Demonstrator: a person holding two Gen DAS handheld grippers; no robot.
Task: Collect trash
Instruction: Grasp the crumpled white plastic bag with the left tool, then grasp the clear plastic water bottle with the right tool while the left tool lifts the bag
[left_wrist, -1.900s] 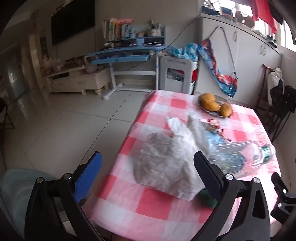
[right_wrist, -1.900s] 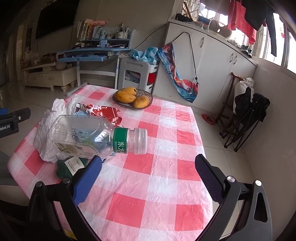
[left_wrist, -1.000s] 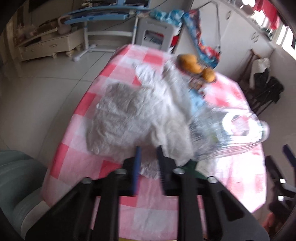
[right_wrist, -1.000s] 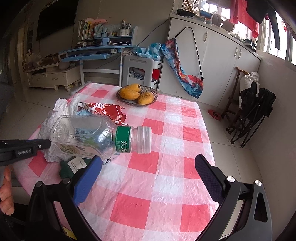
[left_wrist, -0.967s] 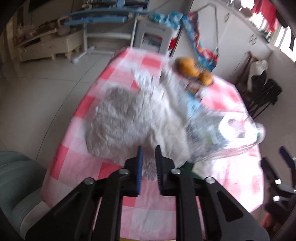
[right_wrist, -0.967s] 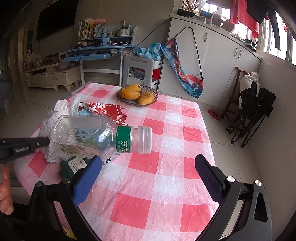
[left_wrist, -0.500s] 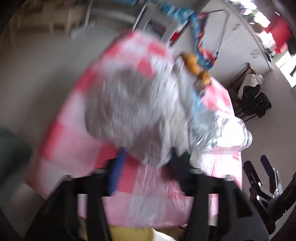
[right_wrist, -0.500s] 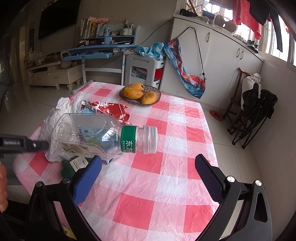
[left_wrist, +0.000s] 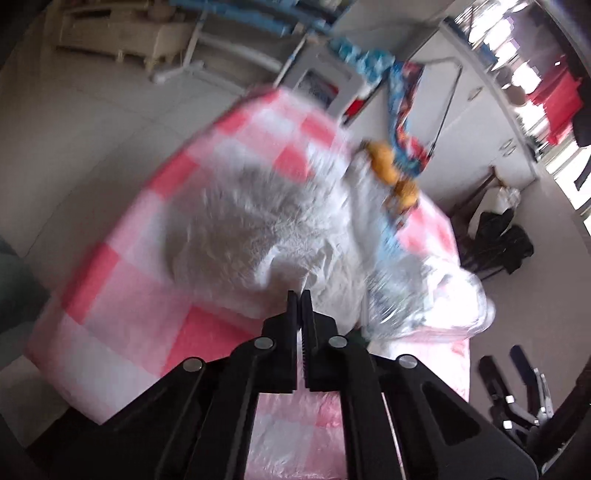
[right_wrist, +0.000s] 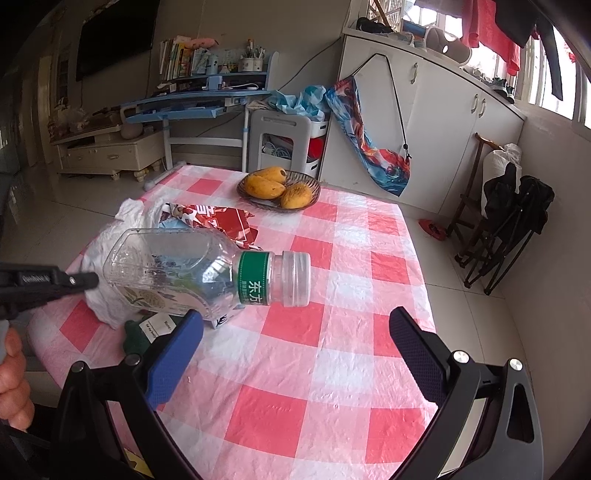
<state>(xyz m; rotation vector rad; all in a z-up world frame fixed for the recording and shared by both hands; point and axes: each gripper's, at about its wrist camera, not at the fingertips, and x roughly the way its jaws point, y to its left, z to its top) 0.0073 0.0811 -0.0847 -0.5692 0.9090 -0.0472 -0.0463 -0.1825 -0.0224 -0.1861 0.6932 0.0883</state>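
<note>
Left tongs (left_wrist: 299, 295) have closed on plastic bag (left_wrist: 258, 229); bottle (right_wrist: 192, 273) label reads "东方".

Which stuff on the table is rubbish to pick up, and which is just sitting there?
Rubbish:
white plastic bag
empty plastic bottle
red wrapper
small green packet

Just sitting there:
basket of mangoes
checked tablecloth

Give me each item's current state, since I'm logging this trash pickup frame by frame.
left gripper: shut on the white plastic bag's near edge
right gripper: open, empty
white plastic bag: crumpled on the table, pinched
plastic bottle: capped, on its side, looks empty
red wrapper: crumpled, behind the bottle
fruit basket: upright, holding mangoes
</note>
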